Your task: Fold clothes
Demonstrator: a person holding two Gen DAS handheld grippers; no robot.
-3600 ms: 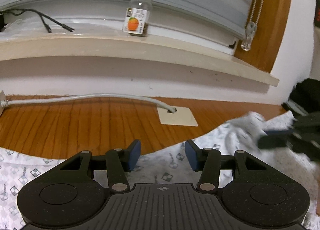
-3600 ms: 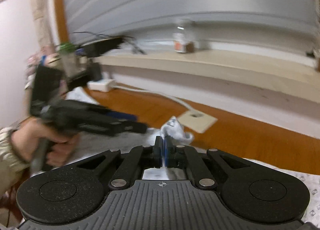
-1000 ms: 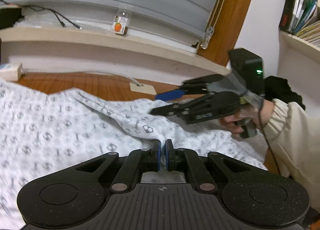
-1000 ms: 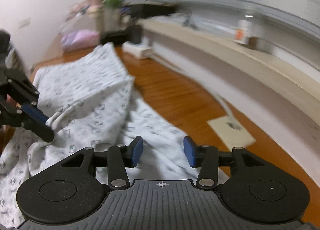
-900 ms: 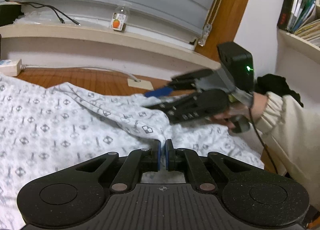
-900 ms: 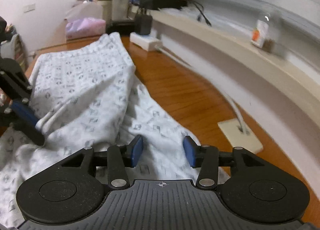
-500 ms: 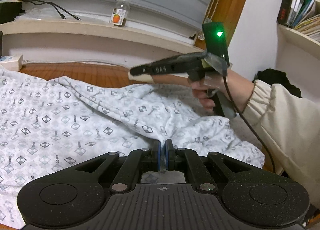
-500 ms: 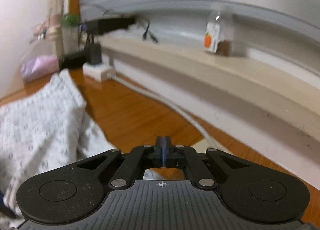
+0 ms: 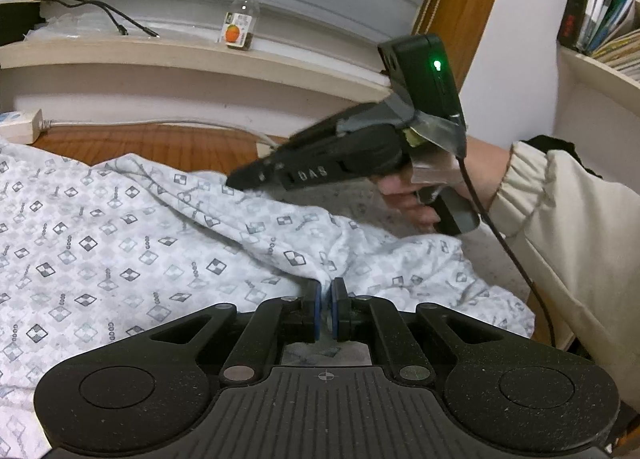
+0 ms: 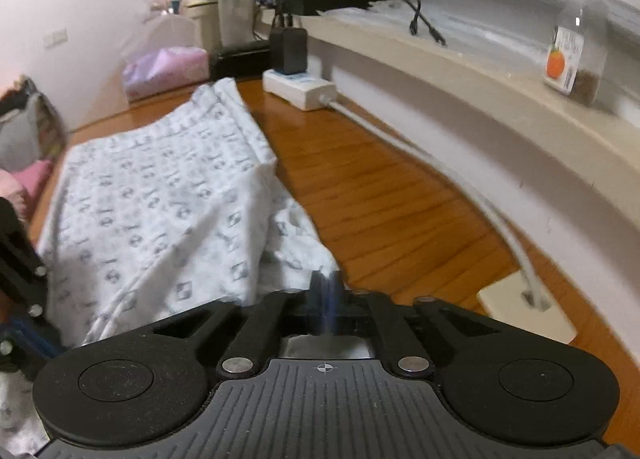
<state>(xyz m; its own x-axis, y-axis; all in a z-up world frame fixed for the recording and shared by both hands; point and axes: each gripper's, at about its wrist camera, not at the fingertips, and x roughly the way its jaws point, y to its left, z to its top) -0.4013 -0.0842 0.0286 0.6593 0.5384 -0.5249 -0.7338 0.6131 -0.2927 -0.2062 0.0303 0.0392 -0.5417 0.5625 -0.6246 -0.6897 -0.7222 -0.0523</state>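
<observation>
Two hand-held grippers are seen over a white garment [image 9: 132, 243] printed with small grey diamond motifs, which is spread across a wooden floor [image 10: 384, 195]. In the left wrist view the left gripper [image 9: 325, 301] is pressed together on a raised fold of the garment, the cloth being pinched between its blue pads at the near middle. From that pinch a ridge of fabric runs up and to the left, towards the tip of the right gripper [image 9: 240, 181], which is held in a hand [image 9: 412, 199] coming in from the right in a cream sleeve [image 9: 568, 227]. A green light is lit on the black box mounted on top of that gripper.

In the right wrist view the right gripper's fingers are brought tightly together, and an edge of the garment [image 10: 160, 195] is seen at its tip; the frame is blurred there, so it cannot be told for certain whether cloth is caught between the pads. The garment lies to the left and far left of this gripper, its far end near a white power strip [image 10: 300, 89]. From the strip a grey cable [image 10: 460, 179] is led along the base of the wall to a pale floor plate [image 10: 524, 311] at the near right. On the ledge [image 10: 500, 99] above, a small jar [image 10: 572, 63] with an orange label is set.
</observation>
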